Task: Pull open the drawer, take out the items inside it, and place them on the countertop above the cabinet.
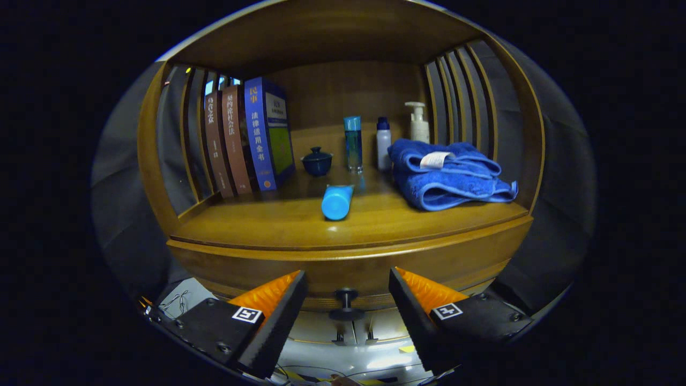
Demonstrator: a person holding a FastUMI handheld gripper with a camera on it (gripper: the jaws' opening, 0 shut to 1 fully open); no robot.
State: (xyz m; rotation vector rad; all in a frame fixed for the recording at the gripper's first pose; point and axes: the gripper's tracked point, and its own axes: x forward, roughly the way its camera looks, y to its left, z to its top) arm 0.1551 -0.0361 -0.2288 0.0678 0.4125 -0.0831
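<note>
My gripper (347,289) is open, its two orange-and-black fingers (278,305) standing either side of the dark knob (346,301) on the wooden drawer front (268,268), with gaps on both sides. The knob sits between the fingertips, untouched. The drawer looks shut, so its inside is hidden. Above it runs the wooden countertop (278,222), where a blue tube (337,201) lies on its side near the front edge, straight beyond the fingers.
On the countertop stand three books (252,136) at the left, a small dark lidded cup (317,161), a teal bottle (352,142), a white bottle (383,143), a pump bottle (418,122) and a folded blue towel (445,174) at the right. Slatted side walls enclose the shelf.
</note>
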